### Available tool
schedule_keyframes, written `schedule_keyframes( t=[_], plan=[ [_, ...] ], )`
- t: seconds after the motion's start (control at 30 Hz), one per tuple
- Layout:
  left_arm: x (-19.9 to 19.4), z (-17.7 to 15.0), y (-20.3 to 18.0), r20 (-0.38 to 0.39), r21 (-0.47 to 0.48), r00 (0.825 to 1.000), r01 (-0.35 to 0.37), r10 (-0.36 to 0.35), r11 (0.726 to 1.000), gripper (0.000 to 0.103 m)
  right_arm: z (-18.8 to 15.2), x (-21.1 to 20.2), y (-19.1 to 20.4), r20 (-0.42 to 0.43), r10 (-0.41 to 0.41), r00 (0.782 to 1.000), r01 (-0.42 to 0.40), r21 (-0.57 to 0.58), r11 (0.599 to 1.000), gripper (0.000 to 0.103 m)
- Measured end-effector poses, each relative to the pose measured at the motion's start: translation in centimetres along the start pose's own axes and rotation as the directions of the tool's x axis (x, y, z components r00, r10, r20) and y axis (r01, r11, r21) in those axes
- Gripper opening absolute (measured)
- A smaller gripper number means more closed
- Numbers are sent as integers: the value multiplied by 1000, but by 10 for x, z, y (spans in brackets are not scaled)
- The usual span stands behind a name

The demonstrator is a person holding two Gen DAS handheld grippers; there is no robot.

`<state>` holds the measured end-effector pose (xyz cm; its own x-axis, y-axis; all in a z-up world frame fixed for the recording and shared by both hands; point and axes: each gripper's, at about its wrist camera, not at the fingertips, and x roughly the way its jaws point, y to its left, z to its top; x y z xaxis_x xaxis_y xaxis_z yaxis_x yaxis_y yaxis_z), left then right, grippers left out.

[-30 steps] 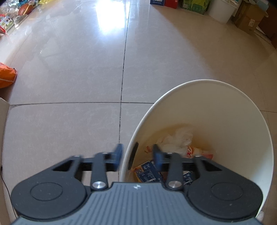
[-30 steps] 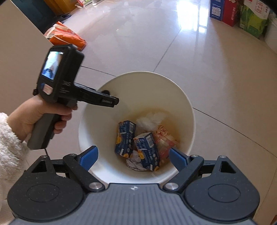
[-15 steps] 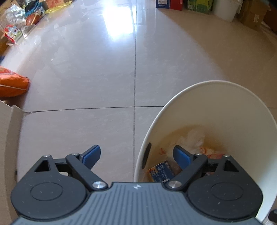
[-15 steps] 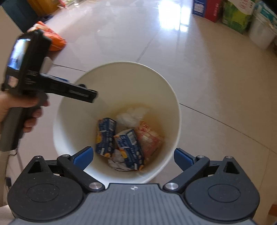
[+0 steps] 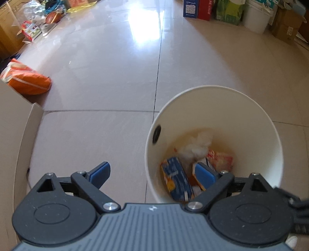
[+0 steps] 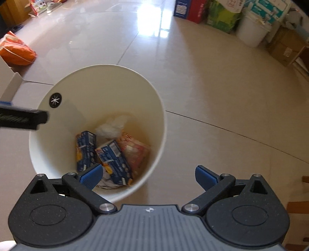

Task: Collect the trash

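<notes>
A cream round trash bin [image 5: 256,123] [image 6: 100,86] stands on the tiled floor. Inside lie two blue cartons [image 6: 114,160], a white crumpled wad [image 6: 112,129] and a pink-orange wrapper [image 6: 135,152]; the left wrist view shows one blue carton [image 5: 176,179] and the wad [image 5: 197,148] too. My left gripper [image 5: 152,173] is open and empty, hovering at the bin's near left rim. My right gripper [image 6: 147,174] is open and empty over the bin's near right rim. The left gripper's tip [image 6: 25,119] pokes in from the left in the right wrist view.
An orange bag [image 5: 27,81] [image 6: 15,50] lies on the floor at the left beside a cardboard box wall [image 5: 13,135]. Boxes and a white bucket [image 5: 256,17] [image 6: 253,30] line the far right wall. Clutter [image 5: 38,25] sits far left.
My left gripper went from nearly shut at the bin's rim to wide open and drew back left. The right gripper shifted right, so the bin now sits left in its view.
</notes>
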<state>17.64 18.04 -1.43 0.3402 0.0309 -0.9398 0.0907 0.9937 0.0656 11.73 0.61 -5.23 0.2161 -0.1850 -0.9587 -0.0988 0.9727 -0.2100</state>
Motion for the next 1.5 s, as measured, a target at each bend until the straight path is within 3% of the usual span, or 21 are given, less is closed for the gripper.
schedule_keyframes(
  t=[0.27, 0.5, 0.87, 1.5],
  plan=[
    [-53, -44, -8, -13, -36, 1000, -1, 0, 999, 95, -16, -25, -3, -2, -57, 998, 57, 53, 997, 103],
    [-74, -57, -6, 1, -73, 999, -34, 34, 997, 95, -28, -55, -4, 3, -56, 998, 55, 97, 994, 103],
    [-81, -57, -10, -41, -67, 999, 2, -5, 998, 95, -33, -85, 1, 18, -66, 998, 64, 106, 992, 103],
    [-83, -58, -12, -53, -44, 999, -7, 5, 999, 96, -36, -82, 1, -18, -50, 999, 52, 132, 990, 103]
  ],
)
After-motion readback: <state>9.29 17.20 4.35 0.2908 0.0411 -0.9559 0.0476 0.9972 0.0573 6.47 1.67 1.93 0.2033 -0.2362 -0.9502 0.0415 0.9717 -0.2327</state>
